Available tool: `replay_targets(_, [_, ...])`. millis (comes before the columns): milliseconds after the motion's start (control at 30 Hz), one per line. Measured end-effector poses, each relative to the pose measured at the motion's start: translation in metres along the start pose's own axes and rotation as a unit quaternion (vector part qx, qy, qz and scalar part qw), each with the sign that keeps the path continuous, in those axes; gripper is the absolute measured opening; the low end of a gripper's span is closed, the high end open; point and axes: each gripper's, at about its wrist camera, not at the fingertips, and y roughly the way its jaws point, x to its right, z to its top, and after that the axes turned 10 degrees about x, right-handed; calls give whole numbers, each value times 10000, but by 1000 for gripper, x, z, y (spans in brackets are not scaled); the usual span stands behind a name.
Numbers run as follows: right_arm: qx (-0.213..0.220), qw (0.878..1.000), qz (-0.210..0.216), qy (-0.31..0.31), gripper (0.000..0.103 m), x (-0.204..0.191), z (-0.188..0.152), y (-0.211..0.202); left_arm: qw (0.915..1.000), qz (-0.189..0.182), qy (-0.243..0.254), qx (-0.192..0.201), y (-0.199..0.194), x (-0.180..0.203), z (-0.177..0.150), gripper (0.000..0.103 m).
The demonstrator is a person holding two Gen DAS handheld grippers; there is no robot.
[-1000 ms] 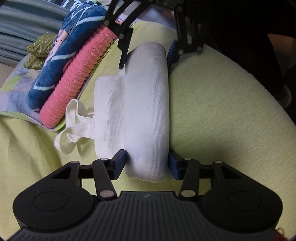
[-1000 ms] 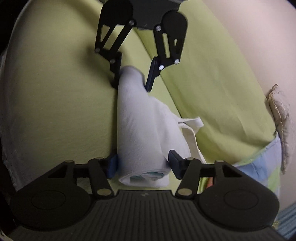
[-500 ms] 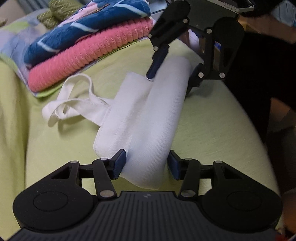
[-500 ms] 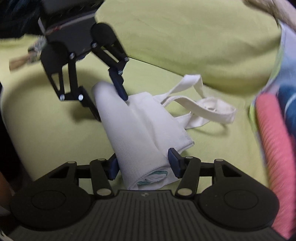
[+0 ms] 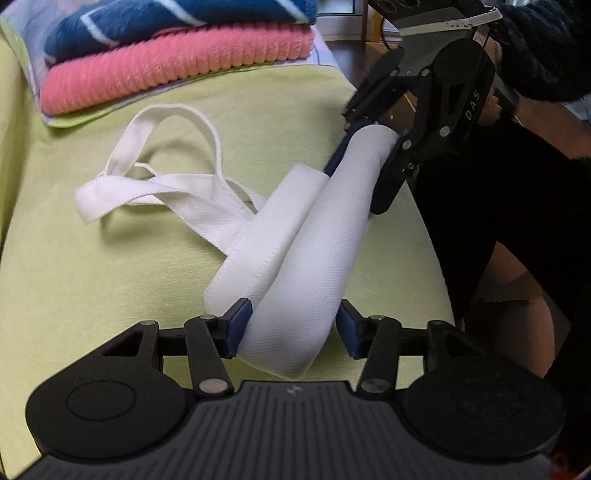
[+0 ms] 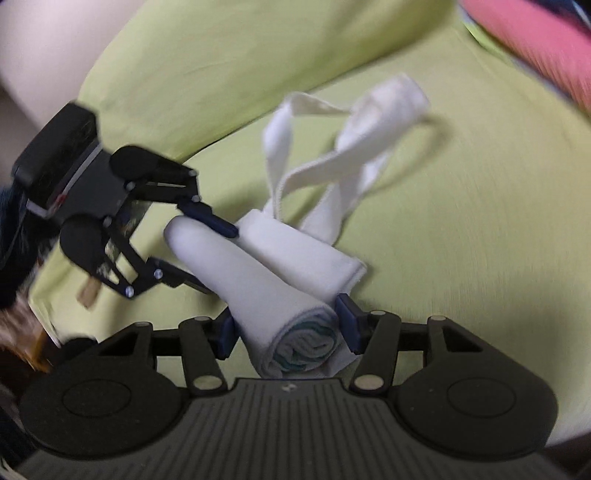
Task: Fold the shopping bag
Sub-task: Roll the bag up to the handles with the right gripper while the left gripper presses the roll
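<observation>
The white shopping bag [image 5: 306, 258] is rolled into a thick tube on the yellow-green cover [image 5: 92, 277]. My left gripper [image 5: 293, 326] is shut on the tube's near end. Across from it, my right gripper [image 5: 364, 173] clamps the far end. The two handles [image 5: 155, 188] trail loose to the left on the cover. In the right wrist view the right gripper [image 6: 288, 328] holds the shopping bag [image 6: 258, 280] at the end where teal inner layers show. The left gripper [image 6: 210, 254] pinches the opposite end there, and the handles [image 6: 332, 162] fan out behind, blurred.
A pink knitted fold [image 5: 177, 62] lies under a blue patterned towel [image 5: 177, 14] at the far end of the cover. A person's dark sleeve [image 5: 546, 55] and legs [image 5: 517, 221] fill the right side, past the cover's edge. A yellow-green cushion [image 6: 240, 66] rises behind.
Both grippers have swung the rolled bag round while keeping hold of its ends. The handles have spread out wider. The pink and blue stack has shifted from the left to the top of the left wrist view.
</observation>
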Motion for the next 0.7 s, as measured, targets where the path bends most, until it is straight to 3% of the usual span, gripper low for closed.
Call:
replay_targets(233, [-247,9896,59,1414,52,35,7,1,9987,190,-466,15,-3,-7,4,57])
replay_targets(267, [-257,9869,49,1595,50,39,8,1,9984,343,-442,16,-2,-7,7,62])
replay_targets(367, [-302,9751,75,2194,48,55,10,3,9962,736,-457,132,-14,-11,10,61])
replay_targets(433, [-369,9705,46,2384,48,59,12,4,9931,1019,-420,409,-33,-9,11,57])
replay_targets(533, [-499,9645,1,2595,48,61,14,5,9890,1108,-276,937,-53,6,16,48])
replay_targets(567, [-541,9616,-8,2691,48,63,14,5,9881,1107,-189,1050,-56,12,18,39])
replay_targets(600, [-583,9586,-18,2786,48,65,15,5,9878,1137,-78,1060,-52,17,20,27])
replay_targets(700, [-613,9511,-10,3028,48,70,15,4,9876,1367,80,771,-21,21,18,25])
